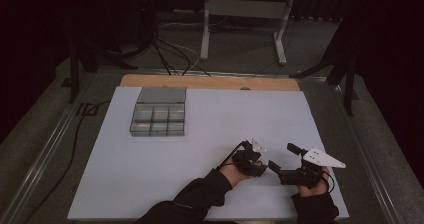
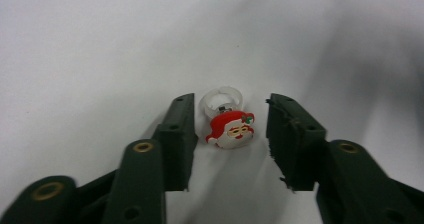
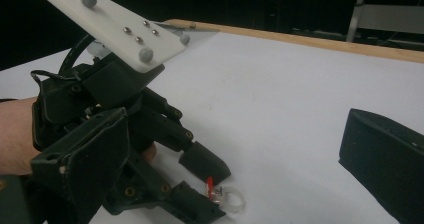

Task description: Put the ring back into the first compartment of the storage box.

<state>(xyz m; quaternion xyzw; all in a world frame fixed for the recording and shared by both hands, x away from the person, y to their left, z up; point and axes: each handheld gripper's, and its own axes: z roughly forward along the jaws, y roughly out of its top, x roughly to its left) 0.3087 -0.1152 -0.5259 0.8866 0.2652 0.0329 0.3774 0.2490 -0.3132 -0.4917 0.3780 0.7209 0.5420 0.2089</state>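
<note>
Left gripper (image 2: 230,134) lowered over a Santa ring (image 2: 229,123), jaws spread wide to either side with clear gaps on both flanks, nothing pinched yet; placed so, by the look of it, to straddle the ring before closing on it; ring lying loose on the white desk (image 2: 90,44), clear band toward the far side, red-and-white Santa face toward the camera, roughly centred between the jaws and a shade nearer the left one. Seen from the right gripper view: the same left gripper (image 3: 212,191) angled down to the desk, ring (image 3: 226,199) just at its jaw tips, the band flat on the surface. Right gripper (image 1: 281,157) held just beside the left one (image 1: 260,166) near the front right of the desk (image 1: 210,124), jaws apart and holding nothing; probably parked there to watch or to steady, not to grasp. Elsewhere: a grey compartment box (image 1: 159,112) well apart at the far left of the desk, lid folded back; a white frame stand (image 1: 245,19) on the floor beyond the desk; cables (image 1: 172,54) trailing across that floor. Nothing standing between jaws and ring; bare sheet all around; the ring's low, slippery band a likely difficulty, since a poor closure could flick it aside.
</note>
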